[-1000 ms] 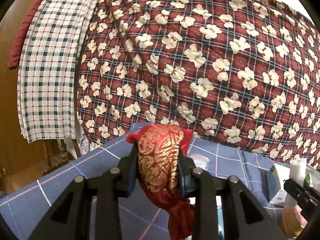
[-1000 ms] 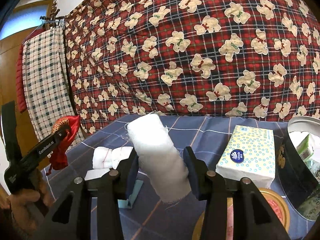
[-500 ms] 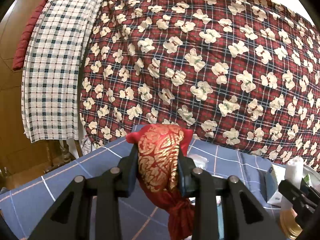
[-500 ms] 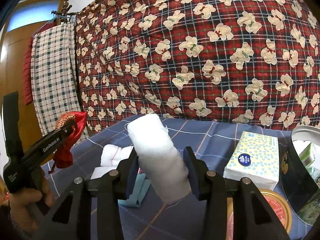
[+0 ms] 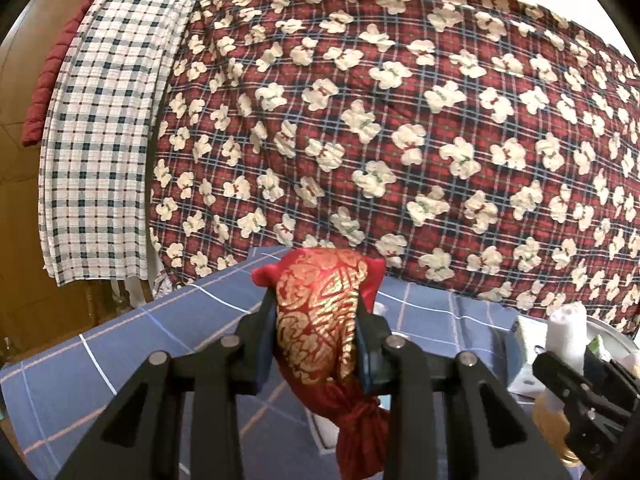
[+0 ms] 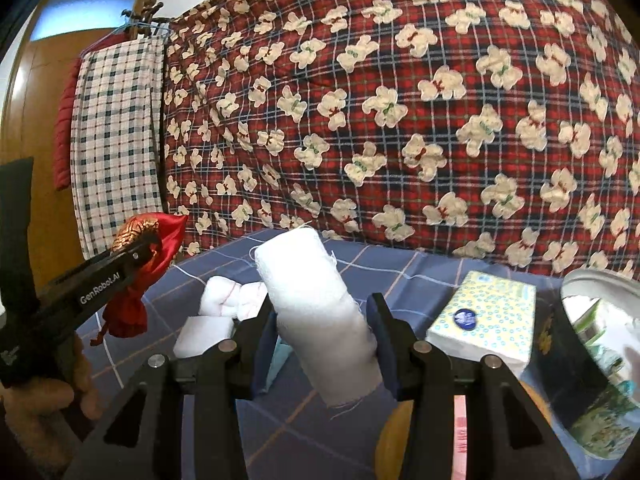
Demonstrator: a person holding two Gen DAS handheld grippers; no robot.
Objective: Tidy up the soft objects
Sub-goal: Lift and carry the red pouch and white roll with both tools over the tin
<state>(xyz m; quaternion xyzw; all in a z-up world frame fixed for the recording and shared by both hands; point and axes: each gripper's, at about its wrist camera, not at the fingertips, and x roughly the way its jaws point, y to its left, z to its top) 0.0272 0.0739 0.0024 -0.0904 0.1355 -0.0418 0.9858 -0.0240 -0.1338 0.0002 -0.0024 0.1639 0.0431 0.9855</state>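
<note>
Behind the blue checked worktop hung a red plaid blanket with a checked cloth at its left. Held above the worktop, the left hand-held gripper pinched a red and gold pouch; its drawstring end hung loose and might snag or slip free. The right hand-held gripper squeezed a white cloth roll, whose frayed threads could catch. Only the right view showed folded white cloths, a tissue pack and a round tin.
</note>
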